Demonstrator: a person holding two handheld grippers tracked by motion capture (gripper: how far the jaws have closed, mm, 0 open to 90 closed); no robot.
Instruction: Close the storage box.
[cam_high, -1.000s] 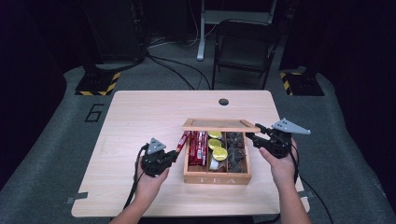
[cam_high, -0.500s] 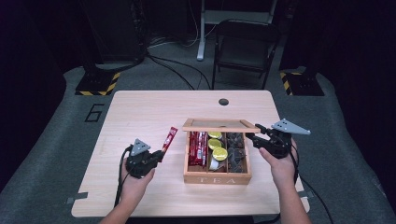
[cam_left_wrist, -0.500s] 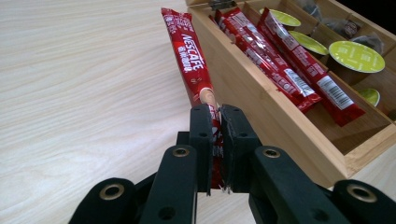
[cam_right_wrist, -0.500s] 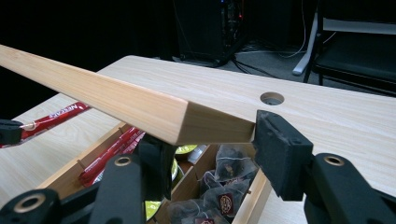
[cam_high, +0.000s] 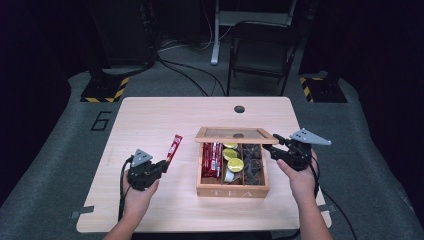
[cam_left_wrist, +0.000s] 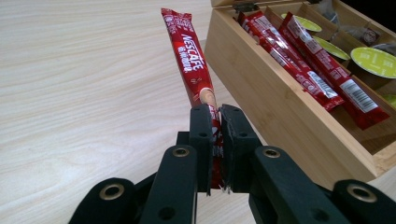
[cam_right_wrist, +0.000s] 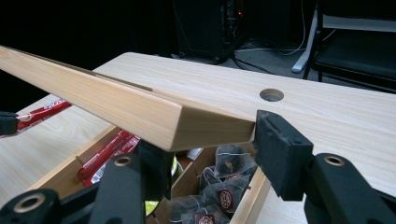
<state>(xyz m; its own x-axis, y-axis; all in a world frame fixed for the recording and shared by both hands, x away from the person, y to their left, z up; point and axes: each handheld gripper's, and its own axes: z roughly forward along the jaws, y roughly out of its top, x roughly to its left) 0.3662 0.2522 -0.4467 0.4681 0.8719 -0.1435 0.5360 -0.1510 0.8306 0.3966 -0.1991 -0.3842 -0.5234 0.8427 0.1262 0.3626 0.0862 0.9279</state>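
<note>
A person stood at a light wooden counter (cam_high: 150, 120) with two grippers. The left gripper (cam_left_wrist: 214, 135) had its jaws clamped on one red coffee stick (cam_left_wrist: 191, 65), held above the counter just left of a wooden tea box (cam_high: 232, 187). The right gripper (cam_right_wrist: 210, 154) had its jaws closed on the edge of the box's raised lid (cam_right_wrist: 116, 107). The box had three compartments: at least two more red sticks (cam_high: 212, 159) in the left one, three yellow-topped capsules (cam_high: 234, 161) in the middle one, and dark tea bags (cam_right_wrist: 224, 186) in the right one, too jumbled to count. The lid hid the back of the box.
</note>
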